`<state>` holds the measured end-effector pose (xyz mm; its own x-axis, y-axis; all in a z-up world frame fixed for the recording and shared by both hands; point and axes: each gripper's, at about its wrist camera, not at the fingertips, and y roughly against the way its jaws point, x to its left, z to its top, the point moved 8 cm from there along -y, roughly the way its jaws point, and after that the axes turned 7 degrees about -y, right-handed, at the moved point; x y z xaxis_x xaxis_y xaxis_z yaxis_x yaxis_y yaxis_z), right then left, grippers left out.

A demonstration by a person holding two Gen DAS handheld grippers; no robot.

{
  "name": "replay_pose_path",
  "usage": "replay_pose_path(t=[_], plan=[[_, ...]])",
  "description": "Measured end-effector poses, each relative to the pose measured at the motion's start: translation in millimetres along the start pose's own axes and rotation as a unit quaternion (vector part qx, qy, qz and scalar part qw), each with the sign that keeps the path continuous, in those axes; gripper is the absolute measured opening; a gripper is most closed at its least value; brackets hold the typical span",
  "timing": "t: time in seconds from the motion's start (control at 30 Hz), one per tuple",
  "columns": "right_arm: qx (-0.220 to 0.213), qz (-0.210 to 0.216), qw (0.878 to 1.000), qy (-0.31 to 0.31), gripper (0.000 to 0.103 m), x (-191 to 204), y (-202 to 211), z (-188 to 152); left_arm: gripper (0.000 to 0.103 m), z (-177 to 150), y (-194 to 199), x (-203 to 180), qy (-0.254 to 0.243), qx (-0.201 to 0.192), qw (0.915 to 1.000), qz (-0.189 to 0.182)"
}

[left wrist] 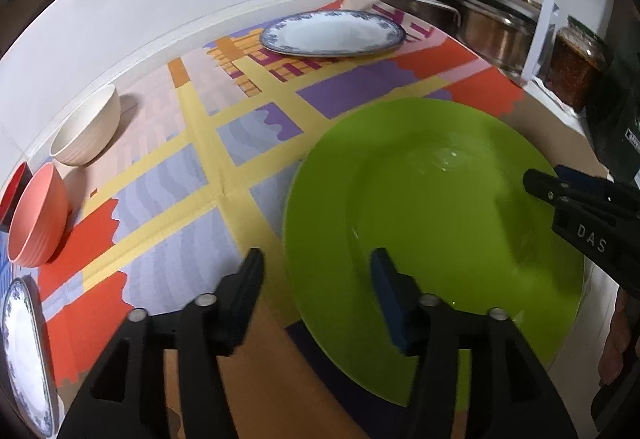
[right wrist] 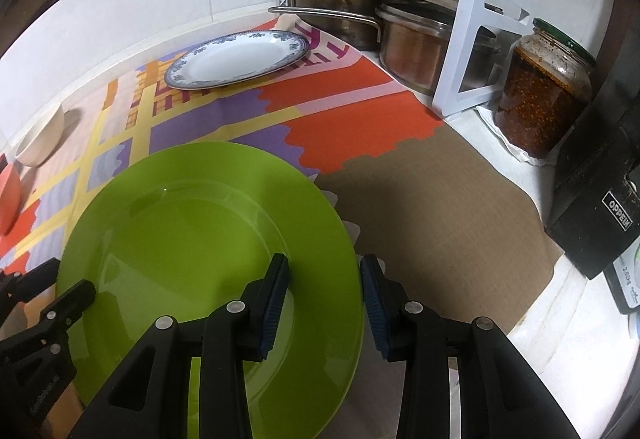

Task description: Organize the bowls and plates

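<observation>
At the far left of your left wrist view, a blue-patterned white plate (left wrist: 24, 359) is cut off by the frame edge, and just above it a pink bowl (left wrist: 38, 217) lies tipped on its side on the colourful mat (left wrist: 168, 191), with a cream bowl (left wrist: 88, 129) tilted the same way just beyond it, near the white tiled wall (left wrist: 120, 11). Your left gripper (left wrist: 316, 299) has its jaws spread wide: the left finger sits over the mat, the right finger with its blue pad sits over the green plate (left wrist: 432, 239), and the plate's left rim falls between them, though you cannot tell whether either pad touches it. The green plate lies flat on the mat, near you and right of centre. Farther back, a second blue-rimmed plate (left wrist: 332, 33) rests flat on the mat close to the wall. Your right gripper (right wrist: 324, 299) straddles the green plate's right rim with its jaws open at a medium gap, the left pad over the plate's face, the right pad outside the edge; contact is not clear. To the right, steel pots (right wrist: 412, 51) stand under a white rack (right wrist: 472, 79), then a glass jar (right wrist: 544, 91) of red paste, then a black box (right wrist: 600, 207).
</observation>
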<state>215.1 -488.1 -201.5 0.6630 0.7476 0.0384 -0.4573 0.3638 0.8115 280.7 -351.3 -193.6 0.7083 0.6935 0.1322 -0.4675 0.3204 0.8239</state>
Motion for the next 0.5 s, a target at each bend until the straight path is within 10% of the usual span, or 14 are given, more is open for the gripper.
replay_pose_path(t=[0.5], plan=[[-0.056, 0.031, 0.998, -0.017, 0.06, 34, 52, 22, 0.083, 46, 54, 50, 0.005, -0.099, 0.9949, 0.019]])
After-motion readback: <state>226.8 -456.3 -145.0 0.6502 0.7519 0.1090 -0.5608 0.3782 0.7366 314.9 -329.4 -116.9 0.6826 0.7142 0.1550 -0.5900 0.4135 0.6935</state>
